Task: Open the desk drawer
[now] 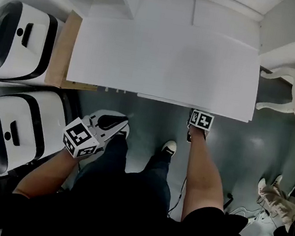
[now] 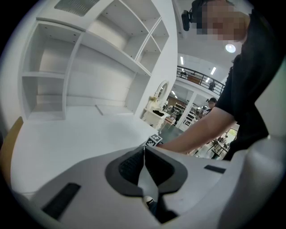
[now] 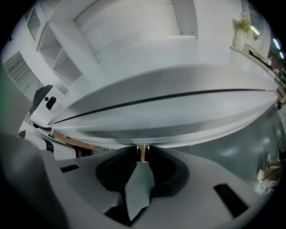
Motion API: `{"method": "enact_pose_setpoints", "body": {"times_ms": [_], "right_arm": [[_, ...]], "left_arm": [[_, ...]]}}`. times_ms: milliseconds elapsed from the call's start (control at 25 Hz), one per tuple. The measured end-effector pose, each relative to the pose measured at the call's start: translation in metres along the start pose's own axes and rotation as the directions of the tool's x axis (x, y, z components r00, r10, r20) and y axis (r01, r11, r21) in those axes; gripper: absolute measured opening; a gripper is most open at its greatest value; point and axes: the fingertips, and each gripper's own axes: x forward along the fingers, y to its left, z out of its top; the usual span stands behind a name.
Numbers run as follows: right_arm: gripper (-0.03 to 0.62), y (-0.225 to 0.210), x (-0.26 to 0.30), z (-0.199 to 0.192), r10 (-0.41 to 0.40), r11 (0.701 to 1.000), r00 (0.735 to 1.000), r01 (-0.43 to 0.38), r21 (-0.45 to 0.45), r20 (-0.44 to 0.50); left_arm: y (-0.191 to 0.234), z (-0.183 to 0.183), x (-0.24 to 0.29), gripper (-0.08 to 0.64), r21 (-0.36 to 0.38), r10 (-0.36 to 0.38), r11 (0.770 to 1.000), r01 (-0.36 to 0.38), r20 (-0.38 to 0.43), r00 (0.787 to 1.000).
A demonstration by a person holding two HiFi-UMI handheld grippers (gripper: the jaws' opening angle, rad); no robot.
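**Pulling the Little Knob**

My right gripper (image 3: 142, 159) is closed on a small gold knob (image 3: 142, 153). The knob sits right between my two fingers. It sticks out of the front of the drawer (image 3: 170, 120), which is the long white band under the top of the desk (image 1: 163, 55). From above, my right arm reaches to the front edge of the desk, a bit to the right of the middle. That is where the drawer is.

I think the drawer looks shut, or almost shut. I cannot tell if it has come out a tiny bit.

My left gripper (image 2: 144, 151) is closed too, but it holds nothing. It hangs low by my left leg, well away from the desk.

The job now is to pull. The knob is small and smooth, so I think it could slip out of my fingers. I should keep squeezing it the whole way.

I should pull straight back toward my body. If I pull up, down or to the side, the drawer might get stuck, or my fingers might slide off the knob. A slow, even pull is better than a hard yank.

My legs stand close to the desk, so I may need to step back to give the drawer room. My left gripper should stay out of the way.
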Motion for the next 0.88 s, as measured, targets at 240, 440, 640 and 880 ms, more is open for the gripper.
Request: {"method": "enact_pose_setpoints", "body": {"times_ms": [240, 440, 640, 880], "right_arm": [[0.083, 0.001, -0.002, -0.006, 0.002, 1.000, 1.000, -0.002, 0.000, -0.019], [0.083, 0.001, -0.007, -0.018, -0.008, 1.000, 0.999, 0.007, -0.018, -0.033], [0.083, 0.003, -0.012, -0.036, -0.007, 1.000, 0.999, 0.006, -0.029, -0.041], [0.083, 0.004, -0.019, -0.057, -0.001, 0.999, 0.999, -0.001, -0.036, -0.049]], "left_arm": [[0.000, 0.000, 0.000, 0.017, -0.004, -0.001, 1.000, 0.001, 0.004, 1.000], [-0.002, 0.003, 0.003, 0.017, 0.003, -0.008, 1.000, 0.008, 0.011, 1.000], [-0.005, 0.002, 0.008, 0.017, 0.008, -0.017, 1.000, 0.016, 0.011, 1.000], [-0.012, 0.001, 0.012, 0.017, 0.015, -0.031, 0.999, 0.031, 0.012, 0.999]]}}
